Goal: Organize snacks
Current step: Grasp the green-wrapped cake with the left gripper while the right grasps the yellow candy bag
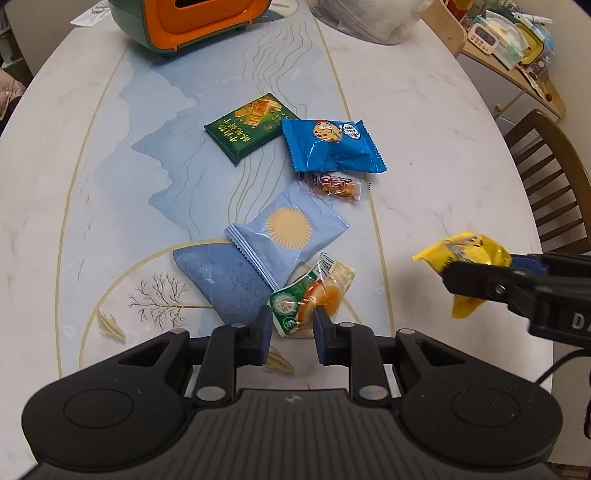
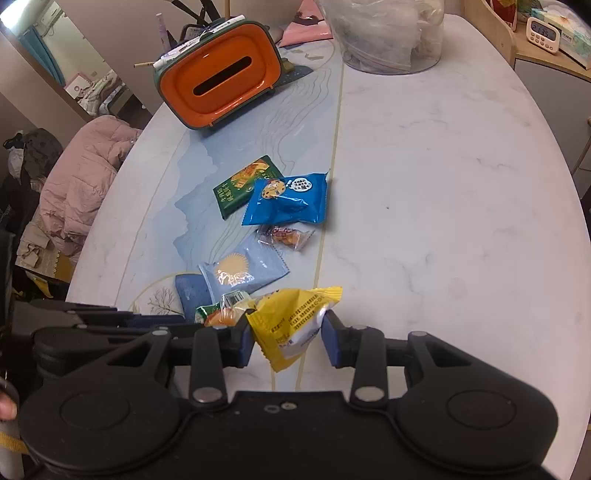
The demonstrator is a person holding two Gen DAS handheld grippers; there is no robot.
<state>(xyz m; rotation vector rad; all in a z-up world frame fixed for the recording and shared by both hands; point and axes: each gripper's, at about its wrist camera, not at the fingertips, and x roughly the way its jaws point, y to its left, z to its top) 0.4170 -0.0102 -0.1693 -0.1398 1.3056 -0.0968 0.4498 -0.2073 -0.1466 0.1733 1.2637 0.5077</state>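
Note:
Several snack packets lie in a loose row on the table. A dark green cracker pack is farthest, then a blue cookie packet, a small clear candy packet, a pale blue packet with a sun disc and a green-and-orange packet. My left gripper is shut on the green-and-orange packet, low over the table. My right gripper is shut on a yellow packet and holds it above the table, to the right of the row; this packet also shows in the left wrist view.
An orange and green box with a slot stands at the table's far left. A clear container of bags stands at the far edge. A wooden chair is at the right, a pink jacket at the left.

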